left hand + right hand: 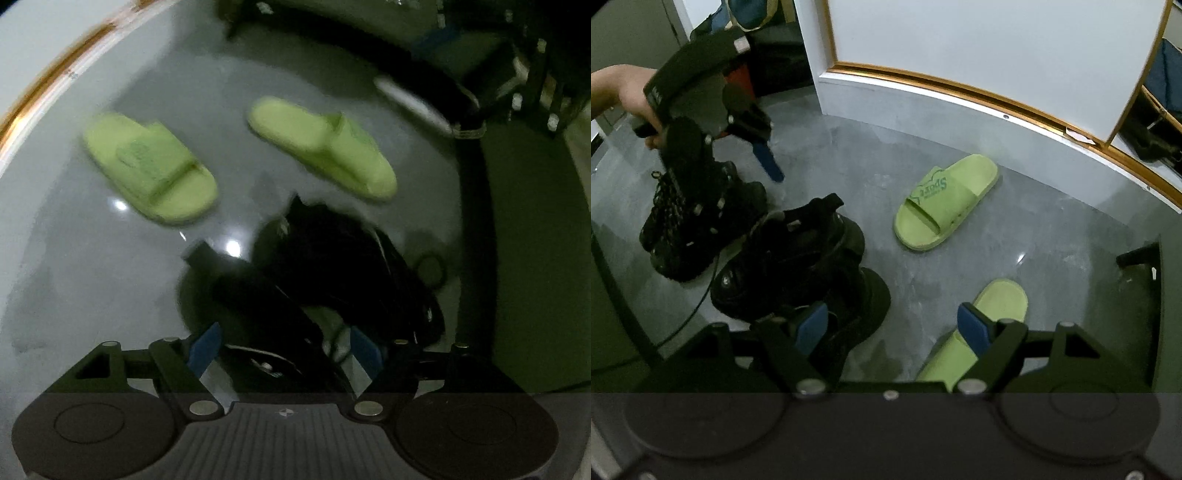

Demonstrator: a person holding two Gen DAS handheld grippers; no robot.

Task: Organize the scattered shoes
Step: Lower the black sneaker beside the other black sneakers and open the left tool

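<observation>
Two lime-green slippers (147, 170) (325, 147) lie apart on the grey floor, both toes pointing lower right in the blurred left wrist view. Two black shoes (343, 266) (258, 306) sit side by side just below my left gripper (284, 349), which is open and holds nothing. In the right wrist view a hand (624, 92) holds that gripper above the laced black shoe (687, 221), one blue finger (768, 162) showing. My right gripper (893, 328) hangs open over bare floor, between the chunky black shoe (790, 258) and the near slipper (982, 325). The far slipper (945, 203) lies beyond.
A white panel with gold trim (960, 88) borders the floor at the back. A thin black cable (698, 299) runs past the black shoes. A dark stand (1145, 266) is at the right, and dark furniture with a black post (472, 221) bounds the left wrist view.
</observation>
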